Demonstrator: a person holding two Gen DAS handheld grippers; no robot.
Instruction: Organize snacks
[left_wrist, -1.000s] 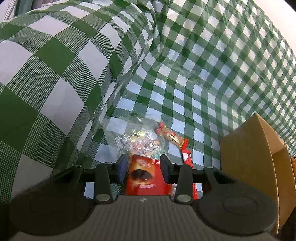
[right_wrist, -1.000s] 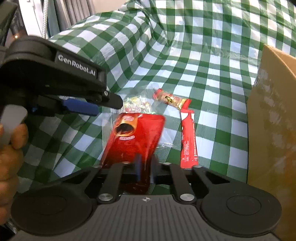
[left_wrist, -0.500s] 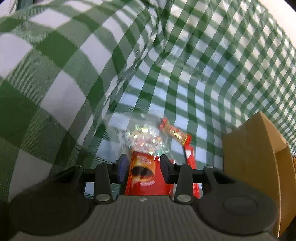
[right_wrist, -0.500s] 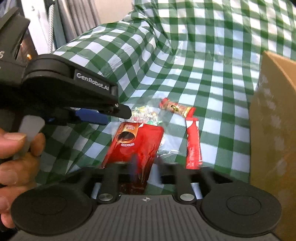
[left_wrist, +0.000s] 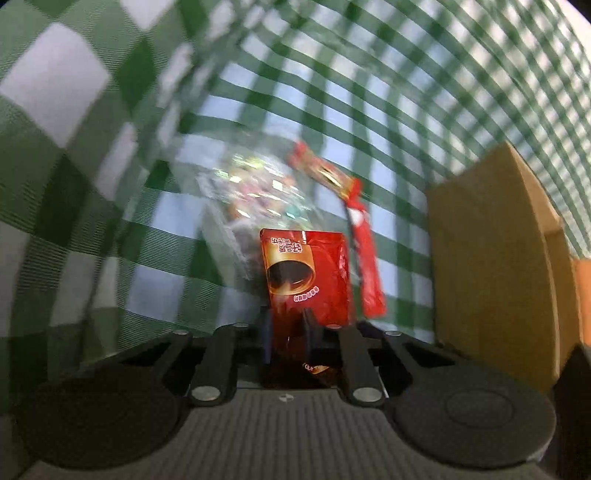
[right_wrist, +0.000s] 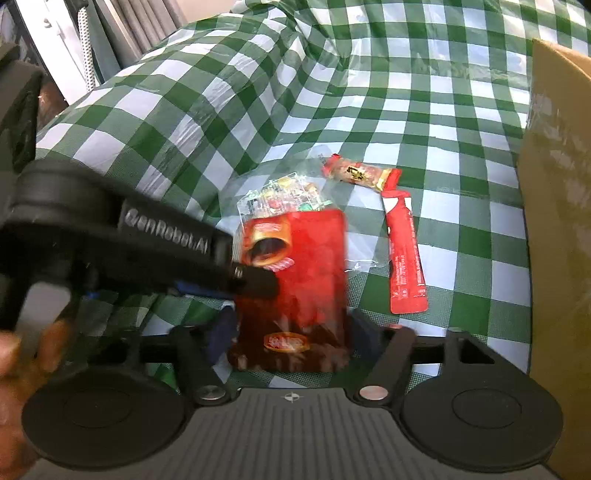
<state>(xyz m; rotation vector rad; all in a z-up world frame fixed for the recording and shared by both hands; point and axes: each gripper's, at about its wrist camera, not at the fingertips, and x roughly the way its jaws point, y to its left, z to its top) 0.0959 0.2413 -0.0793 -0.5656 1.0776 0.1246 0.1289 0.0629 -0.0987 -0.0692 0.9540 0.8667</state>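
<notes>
My left gripper (left_wrist: 287, 332) pinches the red pouch (left_wrist: 308, 275) | right gripper (right_wrist: 291, 334) just spread, letting go | risk: thin edge-hold slips.

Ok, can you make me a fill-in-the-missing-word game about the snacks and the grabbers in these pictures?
1. The left gripper is shut on the big ____ packet.
2. The tablecloth has white and ____ squares.
3. The right gripper has its jaws ____, either side of the packet.
4. The brown box is made of ____.

Missing words: red; green; open; cardboard
</notes>
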